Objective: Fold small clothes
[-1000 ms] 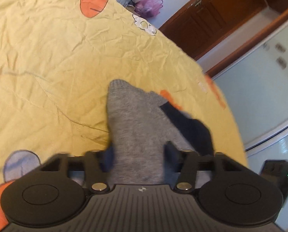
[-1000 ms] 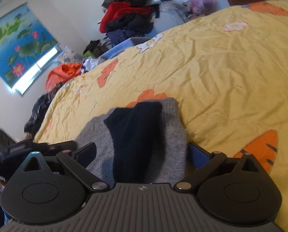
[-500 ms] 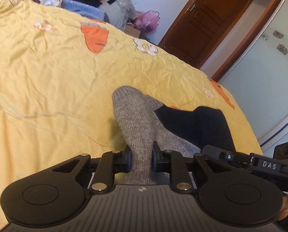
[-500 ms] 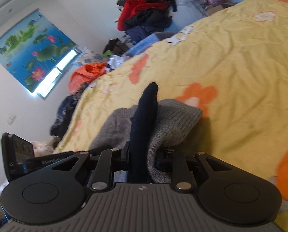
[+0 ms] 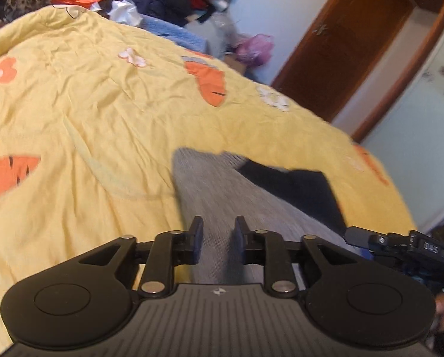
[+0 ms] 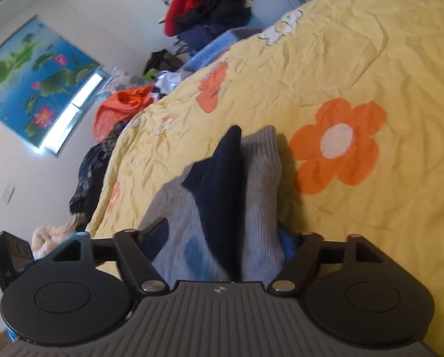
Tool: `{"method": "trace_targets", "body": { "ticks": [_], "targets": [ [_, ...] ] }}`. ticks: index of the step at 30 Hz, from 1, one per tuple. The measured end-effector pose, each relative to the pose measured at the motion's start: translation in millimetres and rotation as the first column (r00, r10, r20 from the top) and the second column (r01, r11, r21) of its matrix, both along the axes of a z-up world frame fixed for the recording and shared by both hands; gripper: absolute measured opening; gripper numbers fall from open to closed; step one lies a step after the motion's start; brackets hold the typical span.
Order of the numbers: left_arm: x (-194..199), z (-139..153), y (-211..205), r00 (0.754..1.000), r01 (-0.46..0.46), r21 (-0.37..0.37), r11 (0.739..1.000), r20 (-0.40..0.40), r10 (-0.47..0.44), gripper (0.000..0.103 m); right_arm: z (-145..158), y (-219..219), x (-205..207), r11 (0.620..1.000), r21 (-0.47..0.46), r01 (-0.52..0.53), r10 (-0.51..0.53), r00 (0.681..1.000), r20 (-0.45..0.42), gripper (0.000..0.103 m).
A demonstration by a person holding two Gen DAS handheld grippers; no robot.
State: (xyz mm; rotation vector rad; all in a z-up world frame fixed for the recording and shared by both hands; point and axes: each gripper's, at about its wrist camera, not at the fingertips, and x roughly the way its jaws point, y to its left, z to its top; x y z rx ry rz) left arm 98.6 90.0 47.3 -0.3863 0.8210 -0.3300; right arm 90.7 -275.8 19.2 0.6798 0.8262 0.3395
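Sock (image 5: pixel 222 196) — grey with navy — lies on the yellow quilt (image 5: pixel 87 125); left hand-held gripper (image 5: pixel 217 235) and right hand-held gripper (image 6: pixel 222 238) both spread apart.

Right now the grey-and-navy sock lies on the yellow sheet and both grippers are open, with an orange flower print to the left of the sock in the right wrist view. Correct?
Not quite: in the right wrist view the orange flower is to the right of the sock, not left. The sock does lie on the yellow sheet, and the left gripper and right gripper are both open.
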Motion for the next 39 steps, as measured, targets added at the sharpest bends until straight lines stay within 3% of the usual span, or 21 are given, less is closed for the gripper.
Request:
{"method": "trace_targets", "body": {
  "ticks": [1, 3, 6, 9, 10, 12, 13, 14, 16, 20, 24, 27, 29, 30, 31, 32, 33, 34, 35, 36, 39],
  "targets": [
    [-14, -4, 0, 1.000, 0.012, -0.013, 1.000, -0.002, -0.012, 0.046, 3, -4, -12, 1.000, -0.022, -0.017, 0.017, 1.000, 0.015, 0.079],
    [-42, -16, -2, 0.999, 0.041, -0.039, 0.998, -0.011, -0.041, 0.056, 9, -13, -37, 0.996, -0.080, -0.044, 0.046, 0.999, 0.021, 0.079],
    [-72, -32, -5, 0.995, 0.078, -0.128, 0.989, -0.056, -0.086, 0.056, 7, -24, -65, 0.993, -0.093, -0.068, 0.068, 0.998, -0.008, 0.079],
    [-84, -47, -8, 0.993, 0.071, -0.199, 0.977, -0.075, -0.087, 0.056, -3, -22, -80, 0.993, -0.024, -0.118, 0.116, 0.991, -0.062, 0.077],
    [-84, -47, -8, 0.994, 0.063, -0.211, 0.976, -0.077, -0.081, 0.055, -8, -18, -82, 0.990, 0.004, -0.142, 0.142, 0.986, -0.082, 0.075],
    [-76, -47, -7, 0.992, 0.037, -0.207, 0.978, -0.112, -0.061, 0.025, -17, -7, -88, 0.982, 0.079, -0.174, 0.181, 0.979, -0.094, 0.069],
    [-74, -48, -7, 0.990, 0.034, -0.209, 0.977, -0.124, -0.061, 0.019, -20, -3, -88, 0.977, 0.110, -0.182, 0.194, 0.975, -0.105, 0.053],
    [-74, -47, -6, 0.991, 0.032, -0.202, 0.979, -0.122, -0.057, 0.017, -23, 3, -85, 0.975, 0.123, -0.183, 0.198, 0.972, -0.128, 0.030],
    [-80, -38, -6, 0.995, 0.036, -0.153, 0.988, -0.090, -0.051, 0.015, -31, 12, -80, 0.971, 0.145, -0.188, 0.212, 0.963, -0.169, 0.028],
    [-101, -15, 7, 0.999, 0.044, -0.117, 0.992, -0.027, -0.047, 0.014, -25, 28, -91, 0.960, 0.153, -0.235, 0.256, 0.956, -0.141, 0.027],
    [-132, -7, 29, 0.998, 0.046, -0.120, 0.992, -0.042, -0.052, 0.014, -19, 43, -122, 0.936, 0.189, -0.298, 0.326, 0.936, -0.136, 0.027],
    [-159, -17, 36, 0.995, 0.064, -0.082, 0.995, -0.070, -0.069, 0.014, -22, 53, -153, 0.919, 0.228, -0.321, 0.357, 0.923, -0.142, 0.027],
    [-168, -27, 42, 0.993, 0.060, -0.078, 0.995, -0.100, -0.068, 0.018, -27, 58, -169, 0.921, 0.209, -0.328, 0.362, 0.921, -0.147, 0.030],
    [-171, -30, 48, 0.993, 0.047, -0.110, 0.993, -0.105, -0.059, 0.021, -28, 59, -174, 0.928, 0.188, -0.322, 0.351, 0.925, -0.148, 0.031],
    [-172, -29, 55, 0.992, 0.033, -0.144, 0.989, -0.117, -0.050, 0.031, -27, 56, -178, 0.932, 0.197, -0.304, 0.332, 0.934, -0.134, 0.039],
    [-170, -26, 61, 0.991, 0.021, -0.175, 0.984, -0.129, -0.044, 0.048, -26, 54, -179, 0.930, 0.216, -0.296, 0.328, 0.936, -0.129, 0.044],
    [-170, -20, 68, 0.991, 0.007, -0.210, 0.978, -0.129, -0.035, 0.061, -22, 50, -178, 0.930, 0.224, -0.293, 0.327, 0.936, -0.132, 0.055],
    [-172, -12, 75, 0.995, -0.011, -0.241, 0.970, -0.102, -0.014, 0.082, -15, 47, -177, 0.933, 0.217, -0.287, 0.319, 0.939, -0.127, 0.067],
    [-173, -3, 79, 0.999, -0.024, -0.258, 0.966, -0.053, 0.011, 0.085, -7, 43, -175, 0.939, 0.201, -0.279, 0.304, 0.946, -0.108, 0.076],
    [-171, 7, 81, 1.000, -0.028, -0.256, 0.966, -0.003, 0.028, 0.085, 0, 37, -172, 0.946, 0.183, -0.268, 0.286, 0.955, -0.081, 0.078],
    [-146, 21, 67, 0.999, -0.038, -0.179, 0.983, 0.007, 0.040, 0.085, 11, 22, -154, 0.965, 0.166, -0.203, 0.214, 0.975, -0.053, 0.078]
  ]
}}
